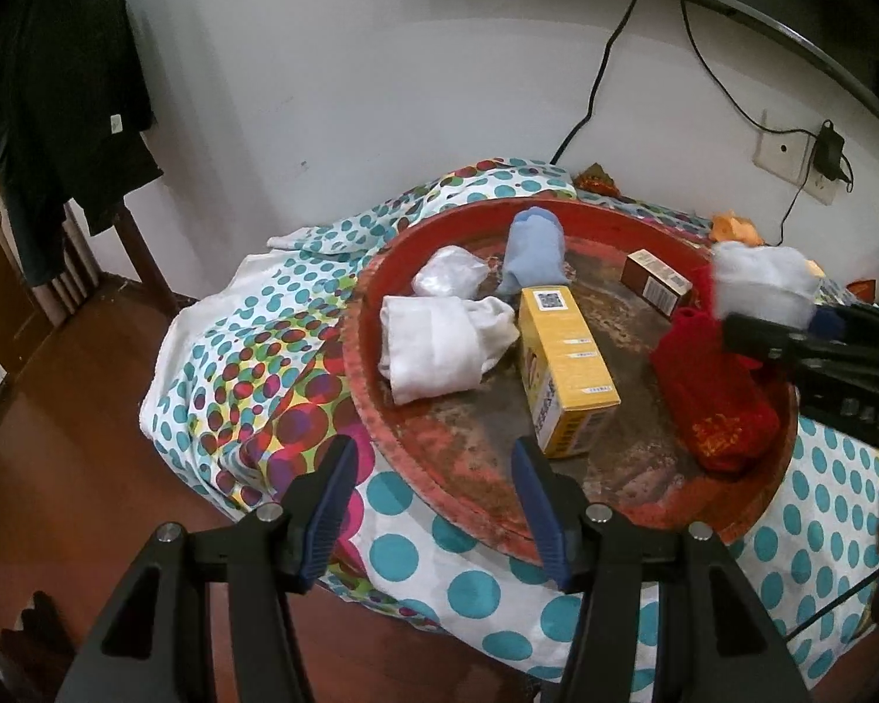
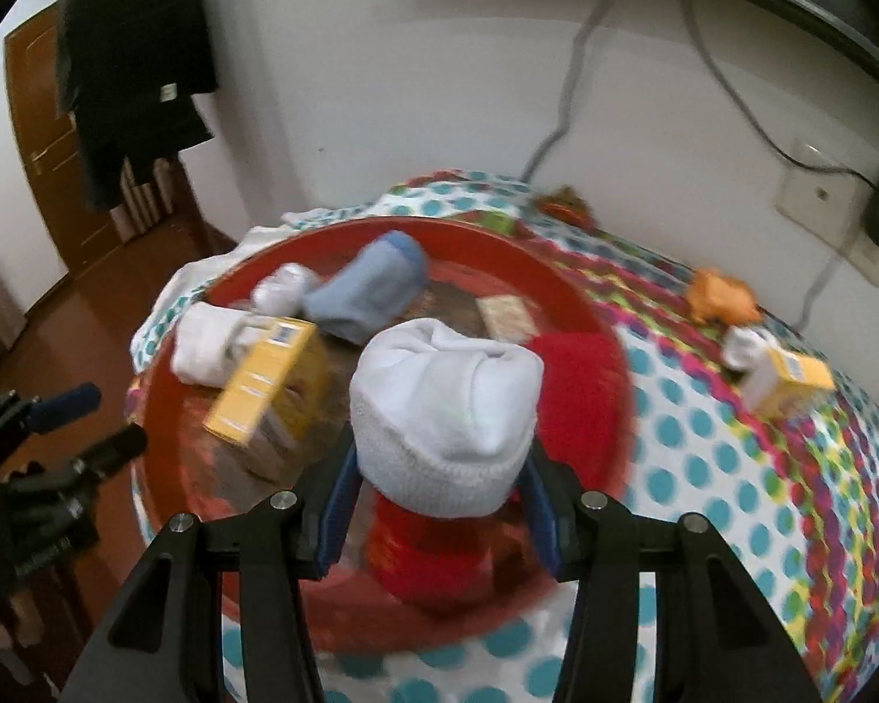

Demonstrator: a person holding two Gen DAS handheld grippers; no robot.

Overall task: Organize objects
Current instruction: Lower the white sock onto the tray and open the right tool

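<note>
In my right claw (image 2: pixel 439 504) a rolled sock (image 2: pixel 445 410) hangs over the tray (image 1: pixel 375 410); a box (image 1: pixel 562 363) lies in it.

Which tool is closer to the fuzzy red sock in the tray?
Right. The right tool, holding a white sock roll, hangs just above the red sock. The left tool sits open at the tray's near rim.

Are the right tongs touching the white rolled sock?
Touching. In the right wrist view the right tongs have both blue fingers pressed against the sides of the white rolled sock, which sits between them above the red tray.
</note>
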